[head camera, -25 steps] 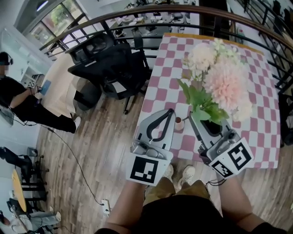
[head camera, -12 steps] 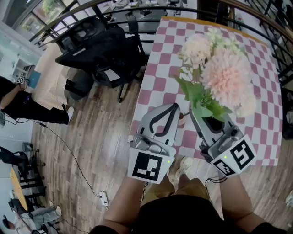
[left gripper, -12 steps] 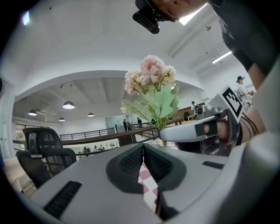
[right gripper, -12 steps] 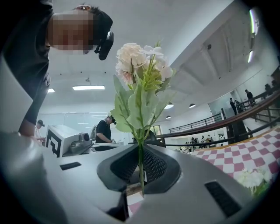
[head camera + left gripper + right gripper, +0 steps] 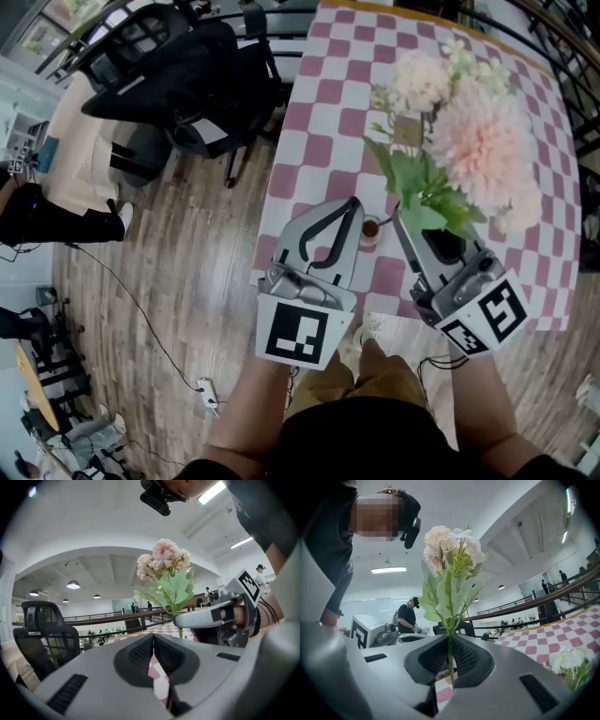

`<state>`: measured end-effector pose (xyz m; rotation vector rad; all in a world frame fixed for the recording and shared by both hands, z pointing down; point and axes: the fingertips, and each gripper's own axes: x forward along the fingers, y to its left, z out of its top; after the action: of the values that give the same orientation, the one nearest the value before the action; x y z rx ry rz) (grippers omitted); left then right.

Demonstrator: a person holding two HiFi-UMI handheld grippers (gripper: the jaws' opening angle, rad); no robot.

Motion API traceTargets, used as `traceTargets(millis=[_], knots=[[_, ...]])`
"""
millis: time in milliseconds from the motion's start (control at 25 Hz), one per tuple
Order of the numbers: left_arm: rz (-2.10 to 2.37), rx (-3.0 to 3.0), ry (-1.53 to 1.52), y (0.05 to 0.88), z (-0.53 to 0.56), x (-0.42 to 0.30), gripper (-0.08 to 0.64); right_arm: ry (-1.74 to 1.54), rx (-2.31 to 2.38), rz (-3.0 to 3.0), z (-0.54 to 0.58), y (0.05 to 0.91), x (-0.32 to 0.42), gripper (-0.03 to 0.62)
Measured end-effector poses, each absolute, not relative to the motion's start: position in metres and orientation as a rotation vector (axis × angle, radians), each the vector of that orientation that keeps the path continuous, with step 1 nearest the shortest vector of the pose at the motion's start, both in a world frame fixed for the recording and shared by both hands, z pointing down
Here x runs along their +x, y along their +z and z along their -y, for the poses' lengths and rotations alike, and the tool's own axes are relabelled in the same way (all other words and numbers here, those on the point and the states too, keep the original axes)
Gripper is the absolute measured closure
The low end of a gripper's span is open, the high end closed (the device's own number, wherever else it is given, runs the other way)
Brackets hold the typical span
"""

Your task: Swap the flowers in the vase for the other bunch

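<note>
The right gripper (image 5: 450, 667) was clenched on the thin green stem (image 5: 450, 649) of the pink bunch (image 5: 473, 141) and held it upright above the near edge of the checked table (image 5: 309, 112). The left gripper (image 5: 153, 644) was closed on nothing. The small vase (image 5: 368, 231) stood near that edge, between both grippers. The bunch seemed light, soft and top-heavy, so low on the stem, with gentle pressure, seemed the best hold.

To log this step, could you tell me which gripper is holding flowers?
The right gripper: its jaws are shut on the stem of the pink flowers. The left gripper has its jaws together with nothing between them.
</note>
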<state>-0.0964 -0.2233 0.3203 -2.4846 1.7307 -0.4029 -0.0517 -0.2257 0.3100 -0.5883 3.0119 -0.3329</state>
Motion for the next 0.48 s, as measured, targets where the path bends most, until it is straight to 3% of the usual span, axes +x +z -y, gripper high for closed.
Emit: traceTargets(millis=[480], knots=[[-1.771, -2.527, -0.388, 0.353, 0.24, -0.111, 0.551, -0.411, -0.609, -3.037, 0.238, 0.346, -0.07, 0.549]])
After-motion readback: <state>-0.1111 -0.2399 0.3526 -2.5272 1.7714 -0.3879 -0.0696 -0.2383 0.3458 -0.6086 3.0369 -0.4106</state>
